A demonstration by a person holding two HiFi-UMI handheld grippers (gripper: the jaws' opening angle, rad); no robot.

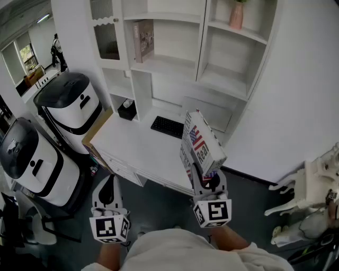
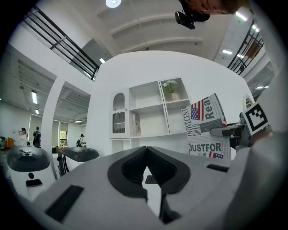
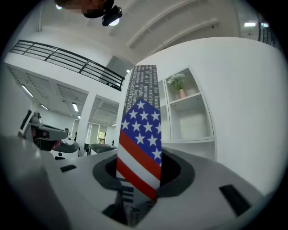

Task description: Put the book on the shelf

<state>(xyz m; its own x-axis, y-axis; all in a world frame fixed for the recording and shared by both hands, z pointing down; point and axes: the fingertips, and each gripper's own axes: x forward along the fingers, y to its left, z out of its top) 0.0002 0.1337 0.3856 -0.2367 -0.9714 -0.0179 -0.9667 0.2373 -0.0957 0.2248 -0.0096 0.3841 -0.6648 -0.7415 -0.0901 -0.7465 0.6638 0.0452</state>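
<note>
My right gripper (image 1: 204,179) is shut on a book (image 1: 201,144) with a stars-and-stripes cover, held upright in the air in front of the white desk (image 1: 137,145). In the right gripper view the book's spine (image 3: 139,139) stands between the jaws and rises out of them. The book (image 2: 207,128) also shows at the right of the left gripper view. My left gripper (image 1: 107,191) hangs lower left, shut with nothing in it; its jaws meet in the left gripper view (image 2: 146,161). The white shelf unit (image 1: 175,66) stands behind the desk, with another book (image 1: 142,39) upright in one compartment.
A black keyboard (image 1: 167,127) lies on the desk. Two white-and-black machines (image 1: 74,108) stand at the left. A pink vase (image 1: 236,15) sits on an upper right shelf. A white wall (image 1: 296,95) runs along the right, and a white chair (image 1: 312,185) stands at the lower right.
</note>
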